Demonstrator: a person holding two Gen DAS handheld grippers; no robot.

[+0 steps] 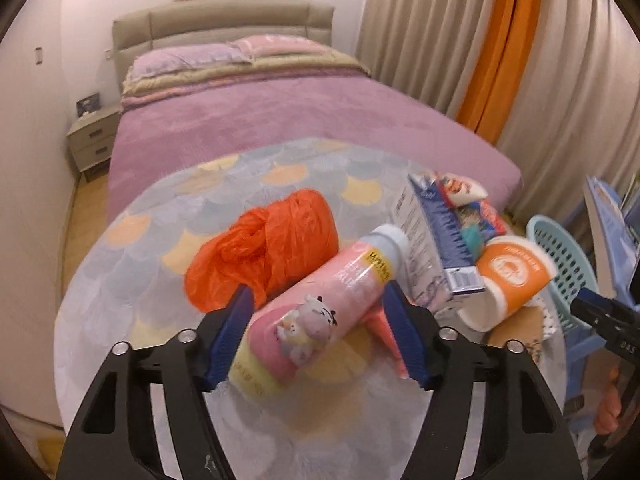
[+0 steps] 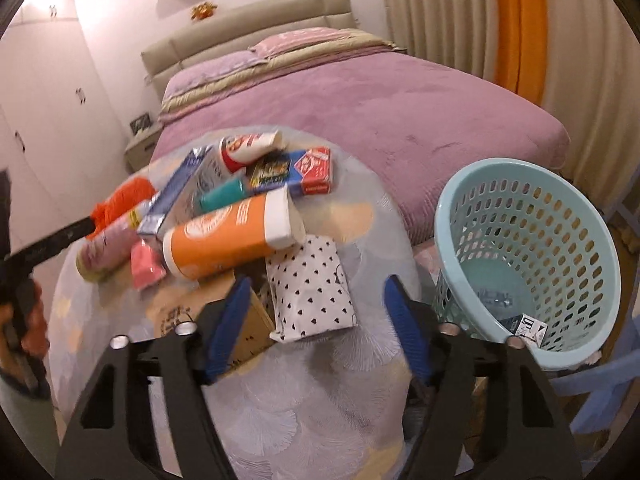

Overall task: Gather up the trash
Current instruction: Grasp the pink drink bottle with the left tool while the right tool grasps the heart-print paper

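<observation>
A pile of trash lies on a round table (image 1: 132, 280). A pink bottle (image 1: 320, 308) with a cartoon sticker lies between the open jaws of my left gripper (image 1: 320, 304), which do not press it. An orange plastic bag (image 1: 264, 248) lies behind it. An orange paper cup (image 2: 228, 236) lies on its side by a blue-and-white carton (image 2: 184, 192). My right gripper (image 2: 316, 292) is open and empty, around a white bag with black hearts (image 2: 308, 288). A light blue perforated basket (image 2: 528, 256) stands tilted to the right, with small items at its bottom.
A blue box (image 2: 296, 172), a red-and-white cup (image 2: 248, 148), a teal tube (image 2: 224, 196), a pink wrapper (image 2: 146, 264) and a brown cardboard box (image 2: 200, 312) also lie on the table. A bed with a purple cover (image 2: 400, 108) stands behind, curtains (image 2: 460, 20) at right.
</observation>
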